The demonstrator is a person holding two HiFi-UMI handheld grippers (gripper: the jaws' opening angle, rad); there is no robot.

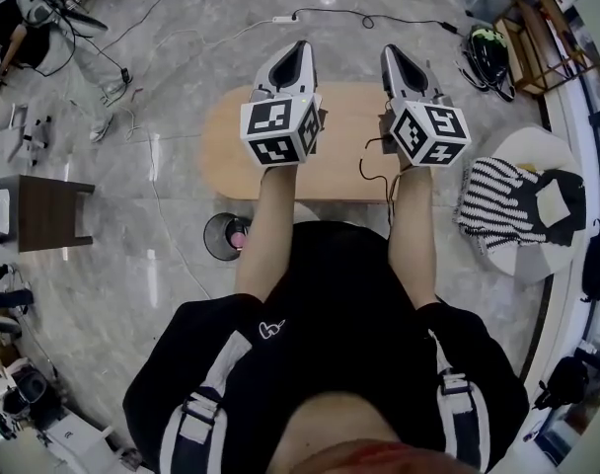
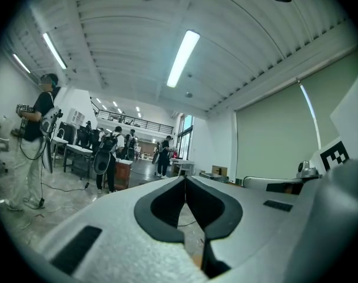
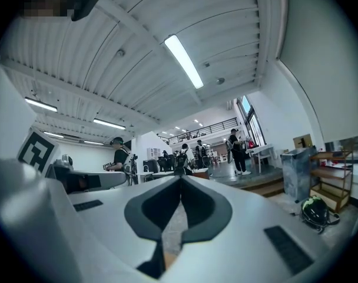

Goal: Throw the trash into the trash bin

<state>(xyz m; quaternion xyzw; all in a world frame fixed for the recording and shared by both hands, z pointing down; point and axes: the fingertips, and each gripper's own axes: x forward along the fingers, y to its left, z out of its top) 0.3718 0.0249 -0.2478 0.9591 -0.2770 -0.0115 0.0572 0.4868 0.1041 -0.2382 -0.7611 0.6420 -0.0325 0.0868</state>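
I hold both grippers level above a light wooden oval table (image 1: 344, 161). In the head view the left gripper (image 1: 301, 47) and the right gripper (image 1: 392, 53) sit side by side and point away from me. Both are shut with nothing between their jaws. The left gripper view shows its tips (image 2: 185, 179) meeting in front of the room, and the right gripper view shows the same for its tips (image 3: 180, 178). A small black trash bin (image 1: 226, 236) stands on the floor by the table's near left edge, with something pink inside. I see no loose trash on the table.
A round seat with a striped cloth (image 1: 497, 205) stands to the right of the table. A dark wooden stool (image 1: 43, 210) is on the left. Cables run over the marble floor (image 1: 162, 117). A helmet (image 1: 487, 52) and a wooden shelf (image 1: 539, 33) are at the far right. Several people stand farther back (image 2: 108, 155).
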